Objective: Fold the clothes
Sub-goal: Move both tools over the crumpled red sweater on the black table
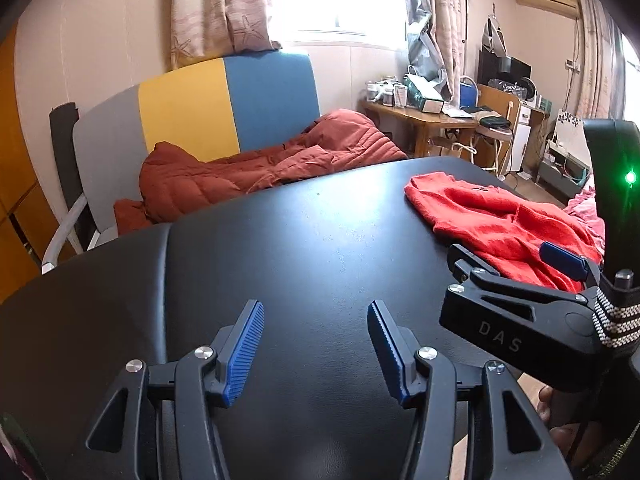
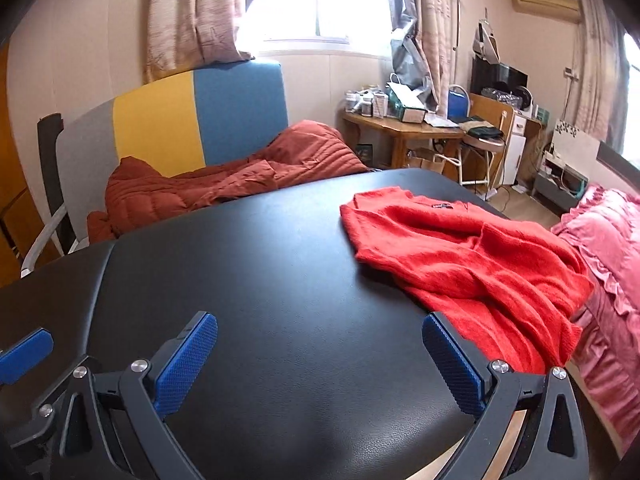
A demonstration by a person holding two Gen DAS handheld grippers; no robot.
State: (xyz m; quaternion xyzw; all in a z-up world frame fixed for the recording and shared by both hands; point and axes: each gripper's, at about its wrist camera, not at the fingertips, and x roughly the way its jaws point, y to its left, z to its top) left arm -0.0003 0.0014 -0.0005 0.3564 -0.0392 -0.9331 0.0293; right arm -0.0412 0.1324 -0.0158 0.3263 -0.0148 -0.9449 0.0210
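Observation:
A crumpled red sweater lies on the right half of the black padded table, its collar label facing up and its near corner drooping over the table's right edge. My right gripper is open wide above the table's front. Its right pad sits at the sweater's near hem, with nothing between the fingers. My left gripper is open too, low over the bare black table to the left of the sweater. The left wrist view also shows the right gripper beside the sweater.
Behind the table stands a chair with a grey, yellow and blue back, with a rust quilted blanket heaped on it. A cluttered wooden desk and stool are at the back right. A pink ruffled bed cover lies right of the table.

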